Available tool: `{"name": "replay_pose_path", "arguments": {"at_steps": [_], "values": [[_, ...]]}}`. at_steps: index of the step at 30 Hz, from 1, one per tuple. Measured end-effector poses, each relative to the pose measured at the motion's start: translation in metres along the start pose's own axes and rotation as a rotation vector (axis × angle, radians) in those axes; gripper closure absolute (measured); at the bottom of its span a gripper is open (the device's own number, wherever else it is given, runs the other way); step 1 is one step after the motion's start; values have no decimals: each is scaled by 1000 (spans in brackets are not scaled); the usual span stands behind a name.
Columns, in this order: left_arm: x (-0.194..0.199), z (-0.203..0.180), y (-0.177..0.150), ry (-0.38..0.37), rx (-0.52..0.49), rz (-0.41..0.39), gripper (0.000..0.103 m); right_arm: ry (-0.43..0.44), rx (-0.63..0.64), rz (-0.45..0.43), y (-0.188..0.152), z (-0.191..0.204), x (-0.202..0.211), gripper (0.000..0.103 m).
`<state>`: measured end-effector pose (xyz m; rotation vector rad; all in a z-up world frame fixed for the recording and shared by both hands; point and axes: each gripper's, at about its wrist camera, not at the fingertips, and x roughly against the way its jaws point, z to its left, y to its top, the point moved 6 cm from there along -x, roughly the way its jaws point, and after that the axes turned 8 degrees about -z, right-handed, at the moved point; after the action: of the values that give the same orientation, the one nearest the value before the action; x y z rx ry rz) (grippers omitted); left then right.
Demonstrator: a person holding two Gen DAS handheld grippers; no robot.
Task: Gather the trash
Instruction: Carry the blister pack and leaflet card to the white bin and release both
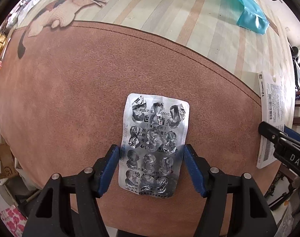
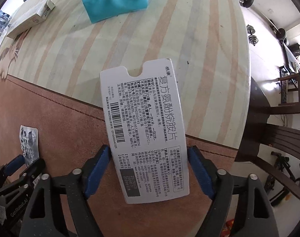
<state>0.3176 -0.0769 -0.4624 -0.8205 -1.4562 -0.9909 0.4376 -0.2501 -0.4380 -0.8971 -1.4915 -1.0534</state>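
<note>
A used silver blister pack [image 1: 153, 144] lies flat on the brown mat [image 1: 71, 98]. My left gripper [image 1: 150, 148] points down over it, and its blue pads [image 1: 110, 165] press against the pack's two long edges. A white medicine box [image 2: 146, 130] printed with black text and a barcode lies across the mat's edge. My right gripper [image 2: 149, 150] is closed on it, with the pads [image 2: 96, 169] against both long sides. Each view also shows the other hand's item: the box [image 1: 268, 118] at the right edge, the blister pack [image 2: 29, 144] at lower left.
A teal bag [image 2: 114, 0] lies on the striped tablecloth [image 2: 169, 39] at the far side. A small carton [image 2: 29, 21] sits far left by a cat print [image 1: 71, 9]. The table edge runs close on the right, with a dark wooden chair [image 2: 278, 138] beyond it.
</note>
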Motion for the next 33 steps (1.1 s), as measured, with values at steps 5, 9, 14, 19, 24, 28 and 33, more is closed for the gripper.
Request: {"name": "replay_pose_path", "arguments": {"at_steps": [5,9,14,19,24,28,33], "values": [[20,13,-8,-14,22,-47,39,6,25,-3,-13,5,11,27],[49,33,-15,-25,57,-110,39,34,28,-38,-27,25,36,27],[95,78,-37,-14,130,-213,39,80,69,-78,-46,68,69,27],[138,142,-78,-10,238,-284,39,144,167,-126,-84,138,111,27],[160,214,-135,1,366,-320,39,231,271,-162,-131,215,147,27],[160,259,-188,14,469,-317,39,272,372,-150,-175,264,152,27],[131,308,-250,10,605,-264,39,302,489,-78,-248,323,128,27]]}}
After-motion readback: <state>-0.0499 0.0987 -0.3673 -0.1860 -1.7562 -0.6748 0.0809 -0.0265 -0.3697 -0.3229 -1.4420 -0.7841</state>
